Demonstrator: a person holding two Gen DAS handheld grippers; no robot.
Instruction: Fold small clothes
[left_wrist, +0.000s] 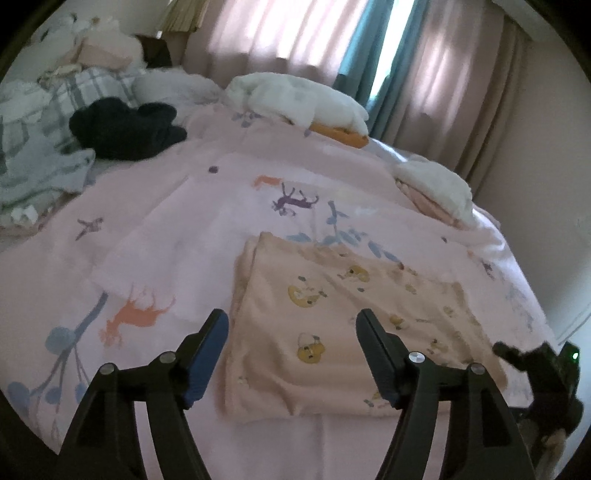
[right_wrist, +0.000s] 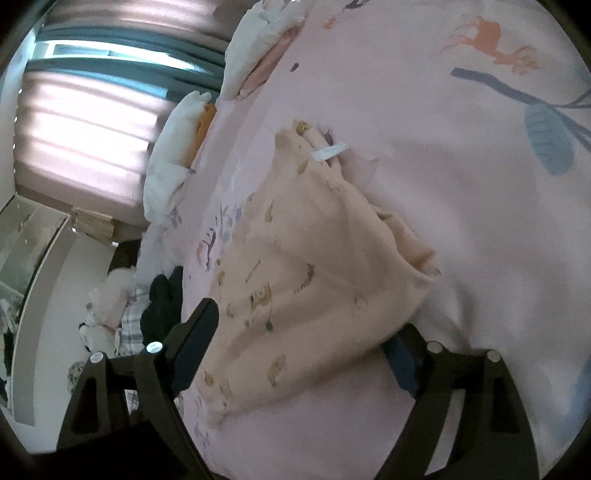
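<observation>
The left gripper (left_wrist: 291, 325) hovers with jaws wide apart above the near edge of the peach garment (left_wrist: 332, 325), which lies folded flat on the pink bedspread (left_wrist: 166, 221) directly ahead. The right gripper (right_wrist: 299, 332) also stands open; the garment's cloth lies between its jaws and drapes over one finger. A white tag (right_wrist: 328, 151) shows at the garment's far end, its print unreadable.
</observation>
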